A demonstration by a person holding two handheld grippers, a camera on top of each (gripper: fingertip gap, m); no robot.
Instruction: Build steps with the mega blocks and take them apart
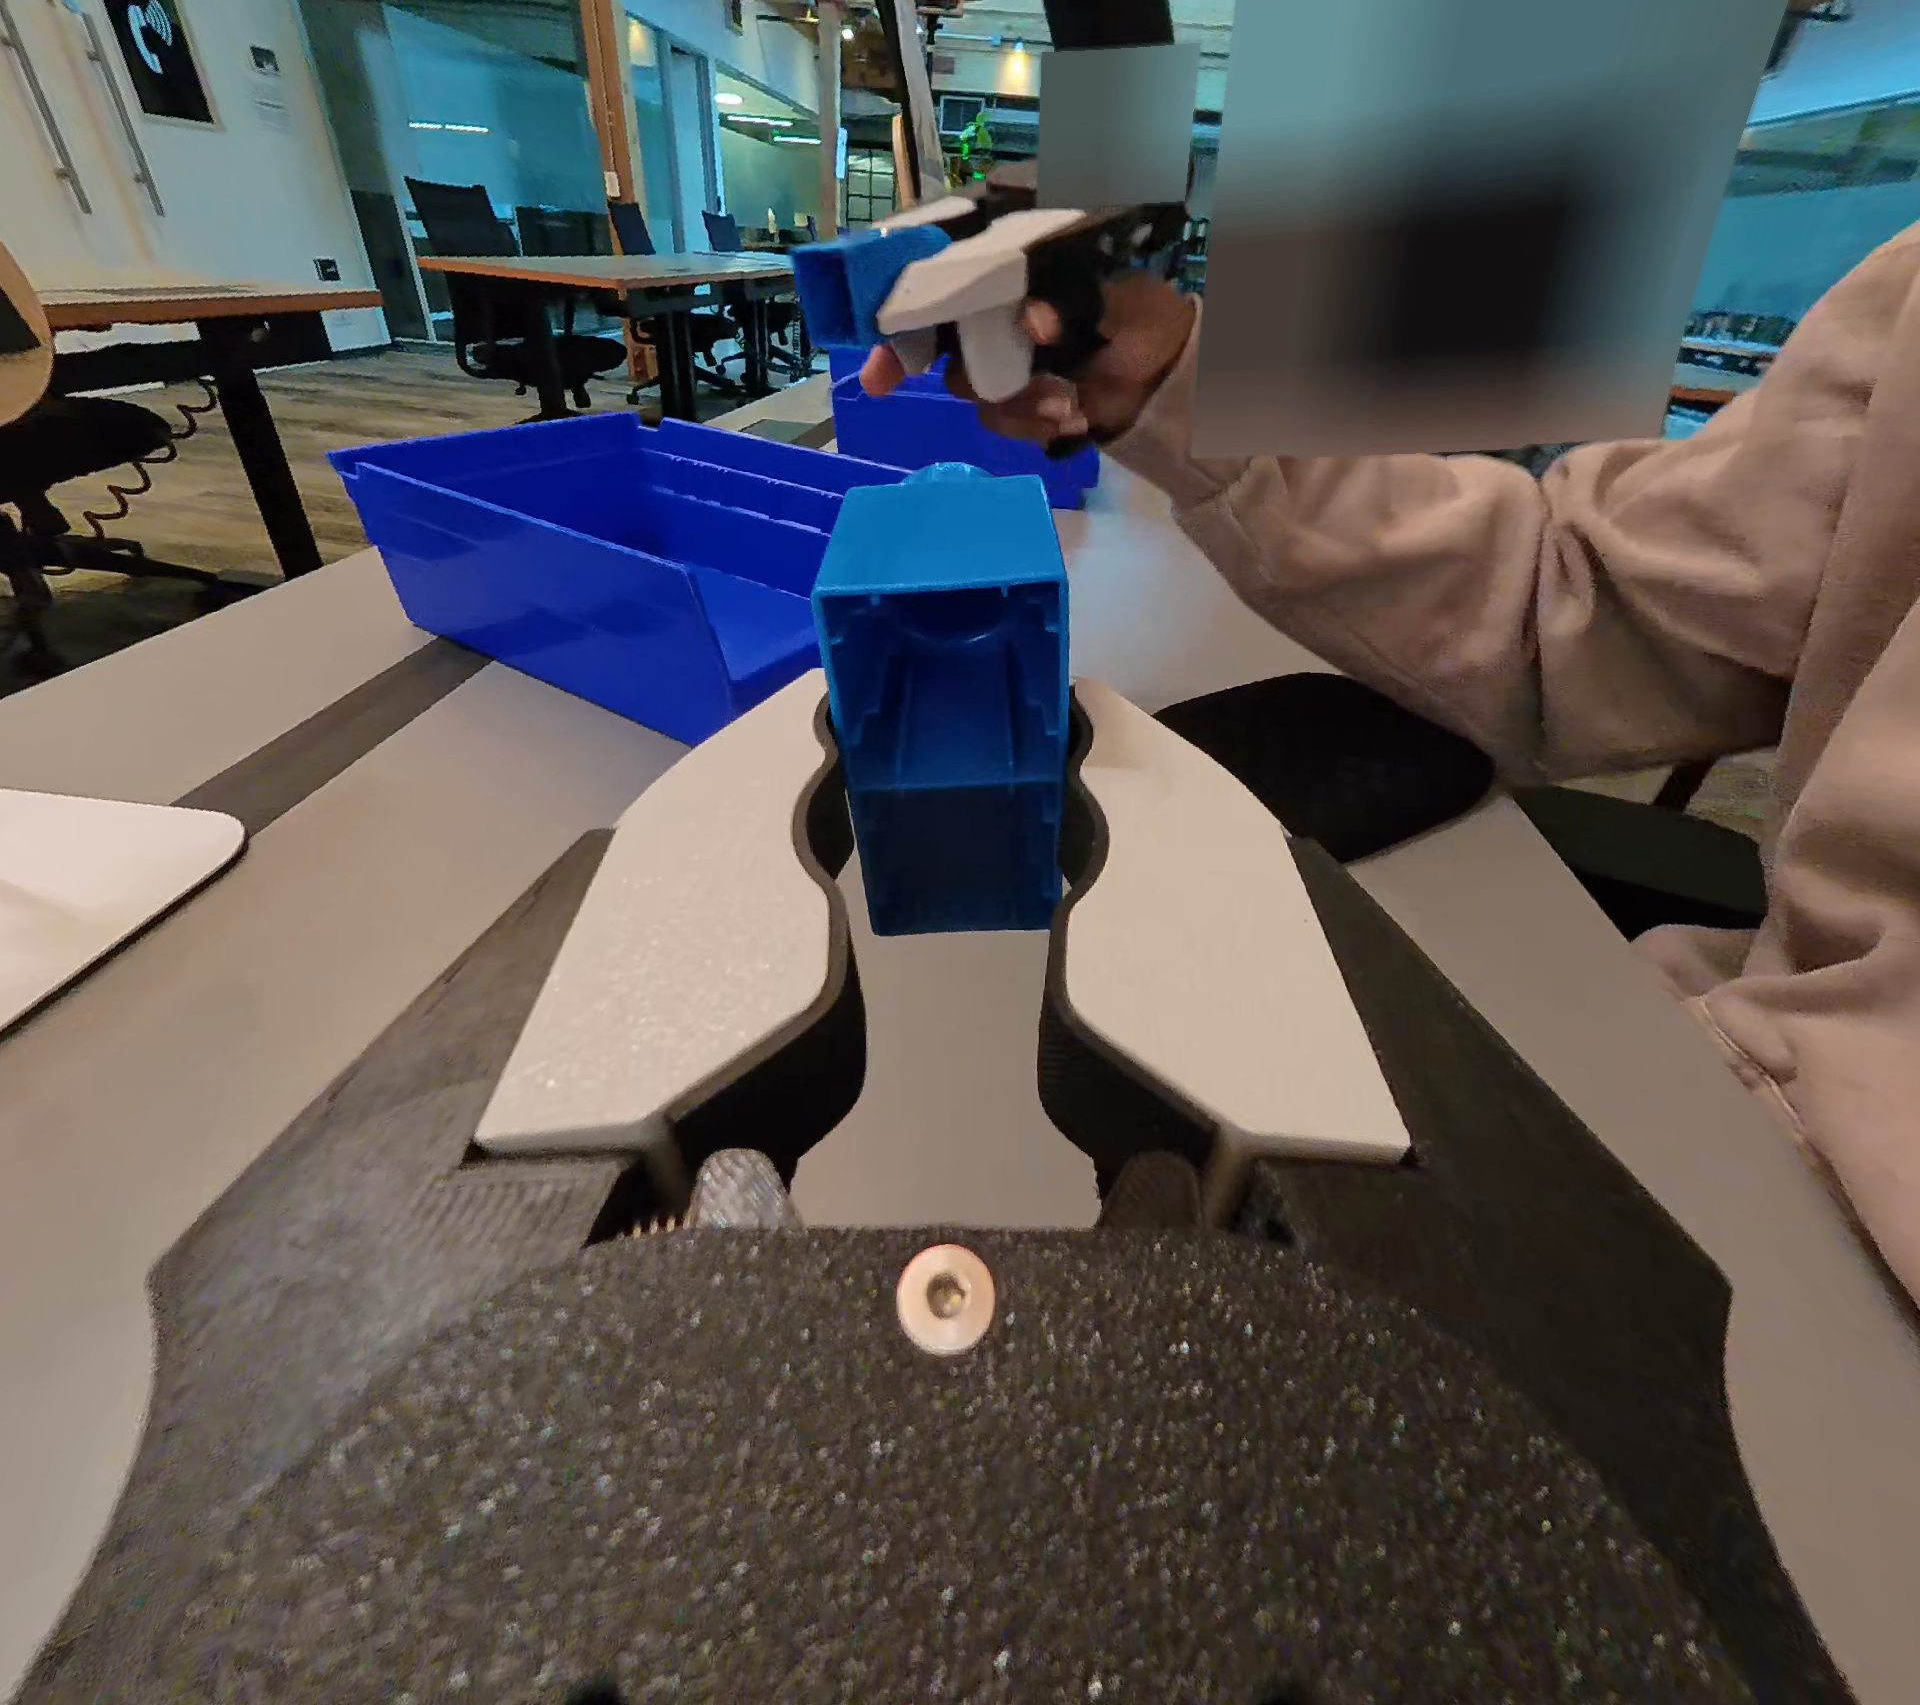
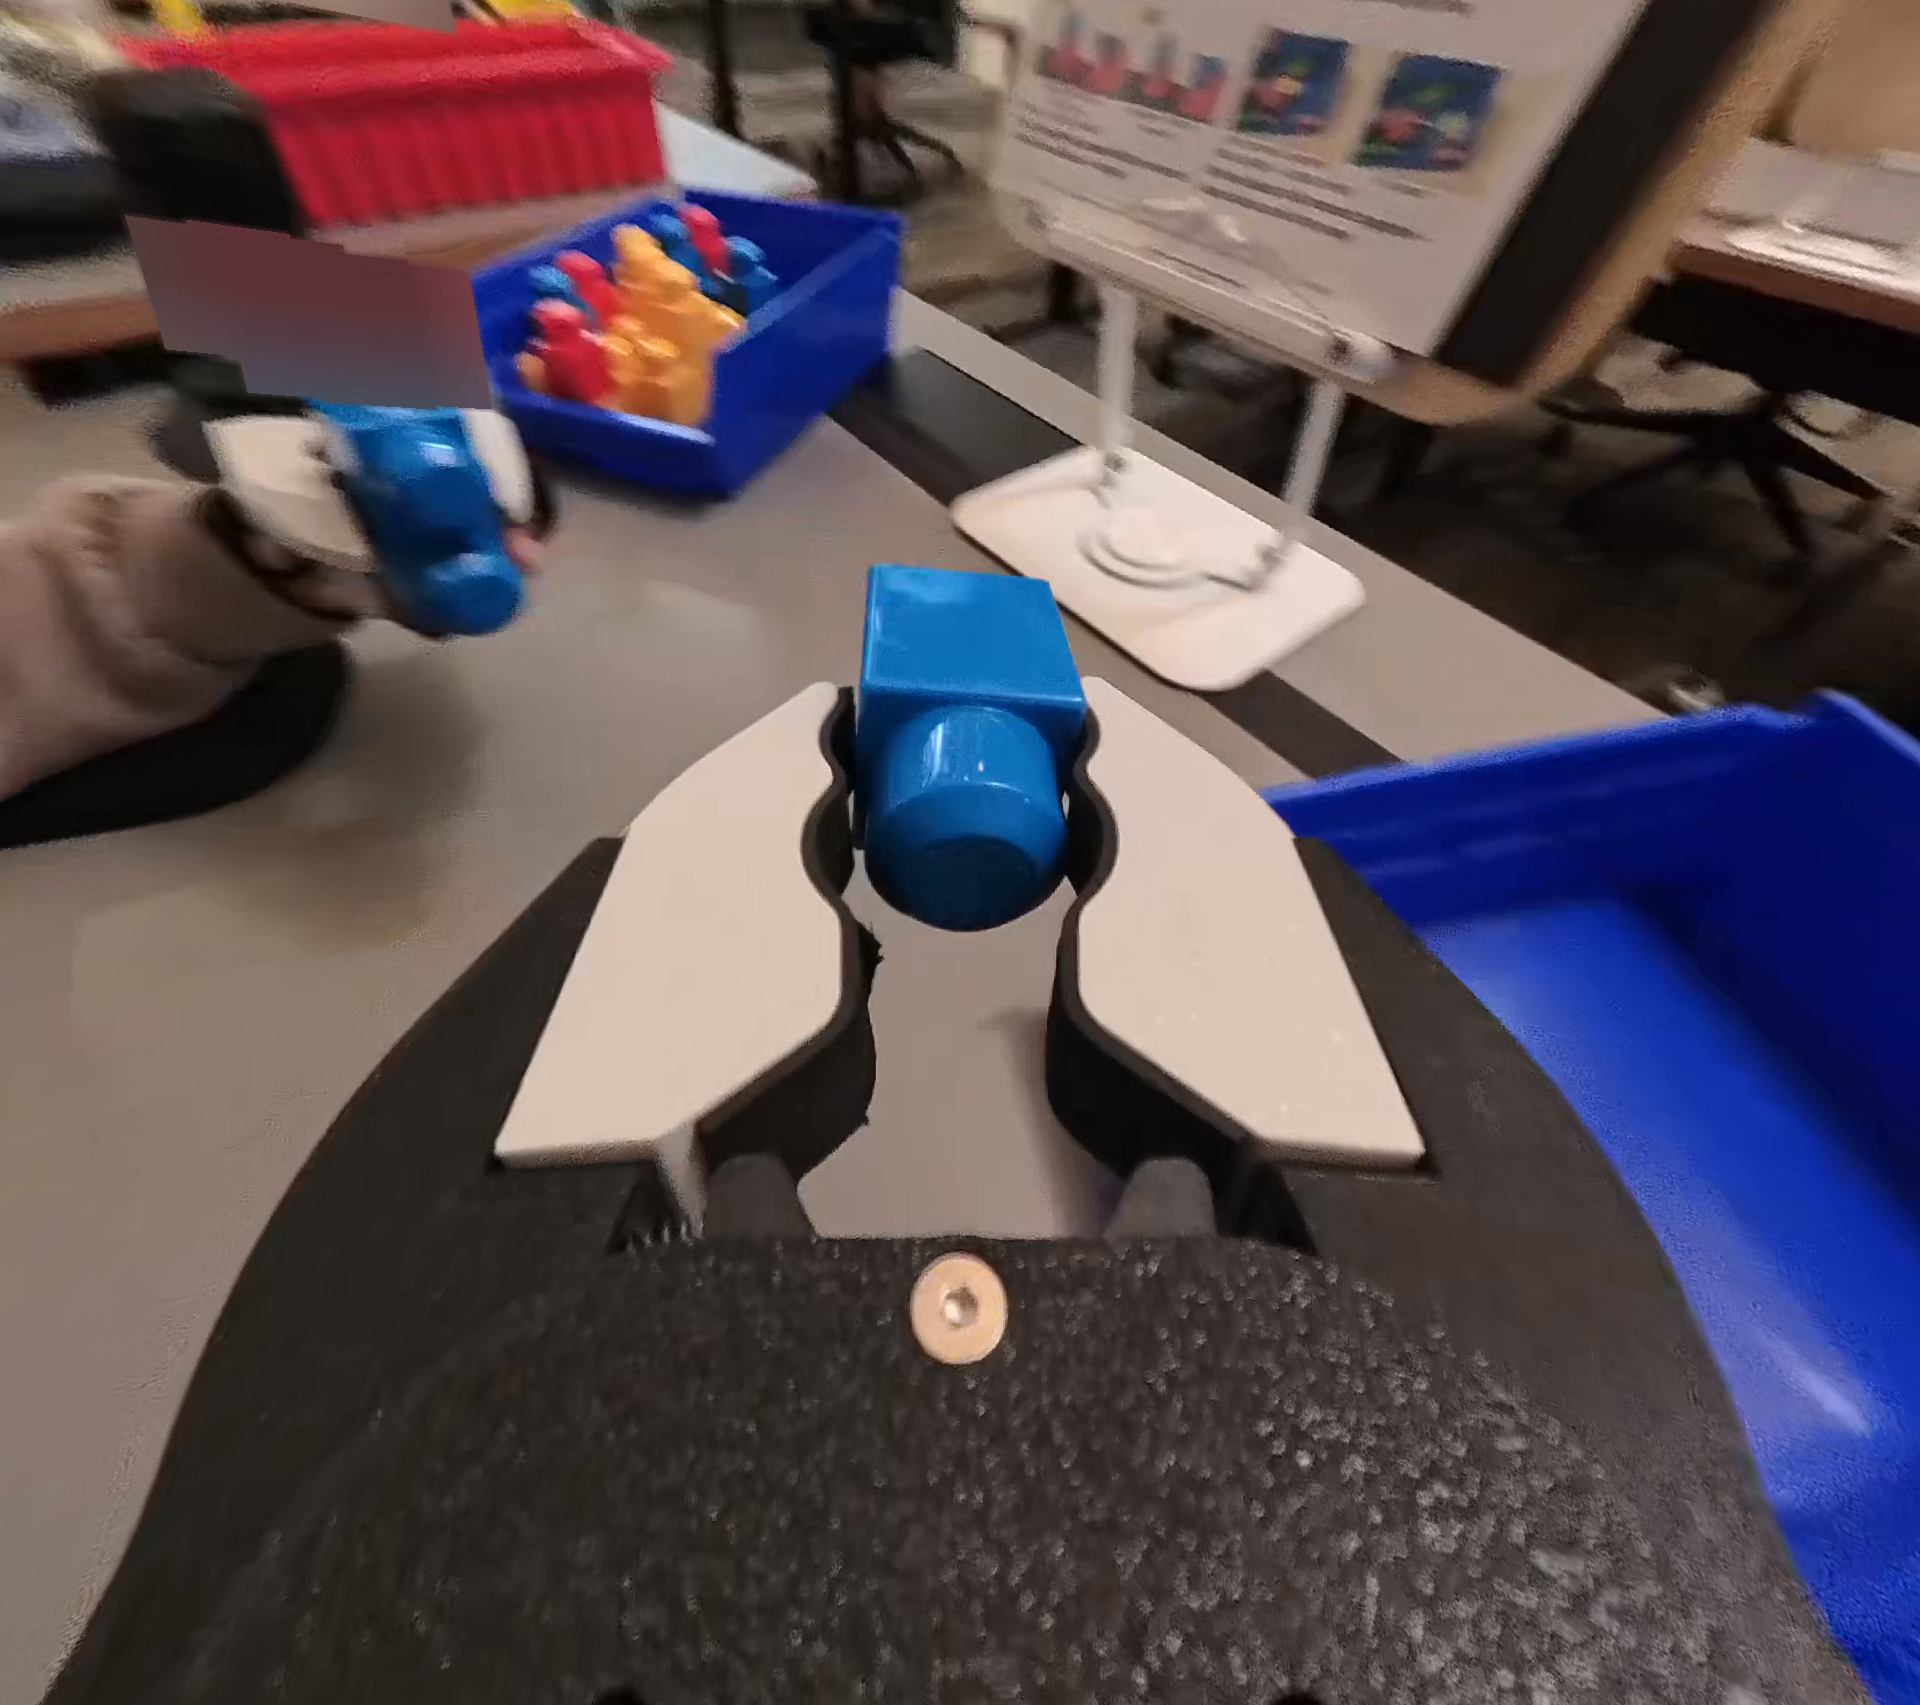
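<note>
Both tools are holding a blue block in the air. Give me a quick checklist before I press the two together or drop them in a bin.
1. Left tool grip on its blue block: ok, clamped between both fingers, hollow underside facing the camera.
2. Right tool grip on its single-stud block: ok, stud pointing back at the camera.
3. Blocks apart: ok, a clear gap shows between them in both views.
4. Stud lined up with the hollow: cannot tell.
5. Empty blue bin free to receive: ok, nothing visible inside it.
6. Bin of red, yellow and blue blocks out of the path: ok, it sits farther back on the grey table.
</note>
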